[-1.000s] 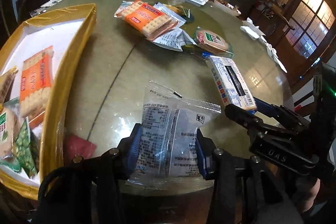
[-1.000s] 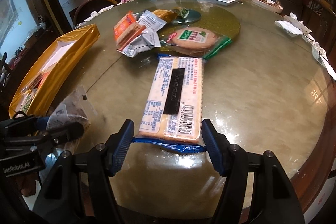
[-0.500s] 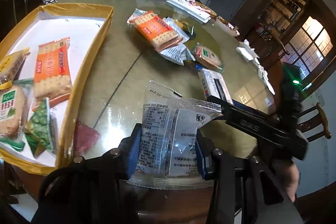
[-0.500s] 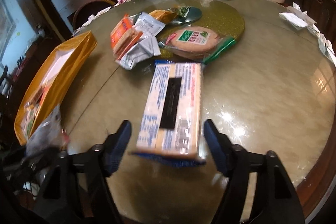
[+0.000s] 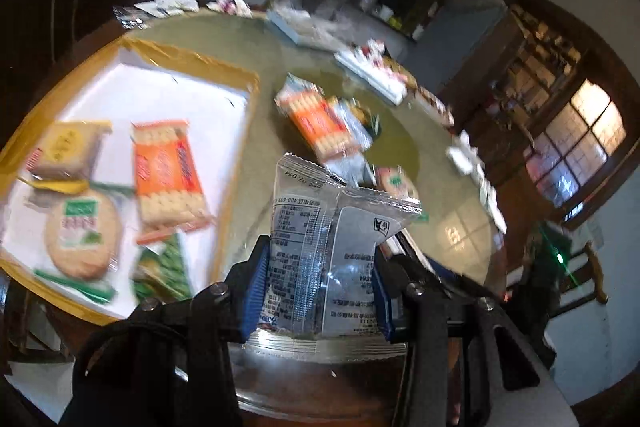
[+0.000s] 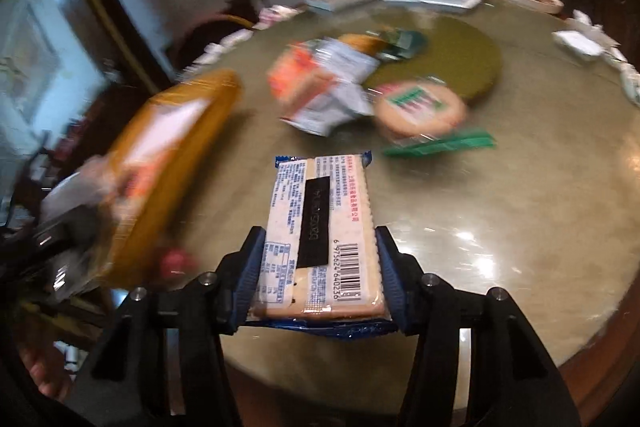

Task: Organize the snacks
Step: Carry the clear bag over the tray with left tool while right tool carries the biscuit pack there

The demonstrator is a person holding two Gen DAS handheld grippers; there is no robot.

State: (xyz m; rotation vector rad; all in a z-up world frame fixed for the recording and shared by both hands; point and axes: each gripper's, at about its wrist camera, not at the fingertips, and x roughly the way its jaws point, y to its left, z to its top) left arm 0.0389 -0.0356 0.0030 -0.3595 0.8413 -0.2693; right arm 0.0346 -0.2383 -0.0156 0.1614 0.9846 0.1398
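At the bottom of the left wrist view, a clear silver-backed snack packet (image 5: pixel 320 259) is clamped upright between the blue pads of the left gripper (image 5: pixel 318 291), lifted off the round table (image 5: pixel 452 227). In the right wrist view, the right gripper (image 6: pixel 318 279), whose jaws have just been closing, is pressed on both long edges of a cracker pack (image 6: pixel 320 235) held at lower centre. Farther back, at the left of the left wrist view, filled packets are seen in the yellow-rimmed tray (image 5: pixel 236 163), and loose snacks (image 5: pixel 324 123) are piled mid-table beyond.
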